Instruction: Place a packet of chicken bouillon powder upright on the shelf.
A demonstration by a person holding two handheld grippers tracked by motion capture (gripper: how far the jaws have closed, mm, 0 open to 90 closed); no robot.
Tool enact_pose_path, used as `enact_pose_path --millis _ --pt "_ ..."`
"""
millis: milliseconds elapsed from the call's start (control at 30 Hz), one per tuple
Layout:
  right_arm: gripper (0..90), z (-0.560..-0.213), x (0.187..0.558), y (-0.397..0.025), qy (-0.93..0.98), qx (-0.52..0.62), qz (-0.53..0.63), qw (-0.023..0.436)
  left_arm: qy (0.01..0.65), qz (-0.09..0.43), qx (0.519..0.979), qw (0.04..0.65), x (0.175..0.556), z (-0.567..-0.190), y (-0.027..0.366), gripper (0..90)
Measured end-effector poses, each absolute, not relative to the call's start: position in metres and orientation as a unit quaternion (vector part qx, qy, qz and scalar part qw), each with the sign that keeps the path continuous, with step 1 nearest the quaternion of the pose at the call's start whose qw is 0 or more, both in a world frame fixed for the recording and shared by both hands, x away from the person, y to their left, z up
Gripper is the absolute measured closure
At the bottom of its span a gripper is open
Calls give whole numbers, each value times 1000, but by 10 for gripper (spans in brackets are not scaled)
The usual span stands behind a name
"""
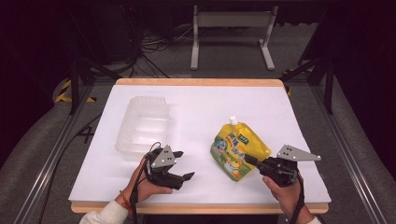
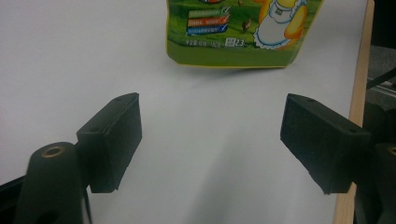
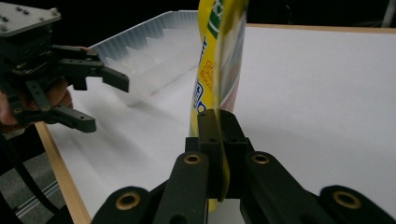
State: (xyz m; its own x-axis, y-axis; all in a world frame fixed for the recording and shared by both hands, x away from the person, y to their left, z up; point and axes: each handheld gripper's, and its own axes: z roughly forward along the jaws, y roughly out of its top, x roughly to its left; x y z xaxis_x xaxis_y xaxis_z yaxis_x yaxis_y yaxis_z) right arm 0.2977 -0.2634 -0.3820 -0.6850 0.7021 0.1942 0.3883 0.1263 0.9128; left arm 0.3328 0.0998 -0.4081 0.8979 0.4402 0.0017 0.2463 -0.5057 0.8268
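Right gripper is clamped on the lower right edge of the yellow spouted pouch, its black jaws pinching the thin seam so that the pouch rises edge-on between them in the right gripper view; the bite looks shallow, so I judge the safest way to carry on is to lift slowly and keep the wrist level, since a floppy, liquid-filled pouch held by one edge will sag and may swing or slip out. From the high view the pouch sits right of centre on the white table, spout pointing to the far side, and whether its body is already off the surface or partly resting there is hard to tell. Left gripper, to the left and near the front edge, has its jaws spread wide with nothing between them, aimed at the green bottom of the pouch across bare table; it stands ready to take the free side if a second hold is wanted. Farther left and toward the far side lies the clear plastic tray, which seems the likely place to put the pouch. The way from pouch to tray is open white surface, with the left gripper the one thing near that path. The wooden front edge runs close under both hands, and the right edge is not far from the right gripper, so any move is best made inward and to the left.
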Motion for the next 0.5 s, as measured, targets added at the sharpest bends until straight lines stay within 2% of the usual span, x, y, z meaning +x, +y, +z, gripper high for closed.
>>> enact_pose_path --millis 367,500 --pt "900 -363 298 -236 761 310 548 154 196 112 859 459 347 -397 92 197" --pt "900 -360 299 -222 773 289 545 147 198 120 851 472 351 -390 92 224"
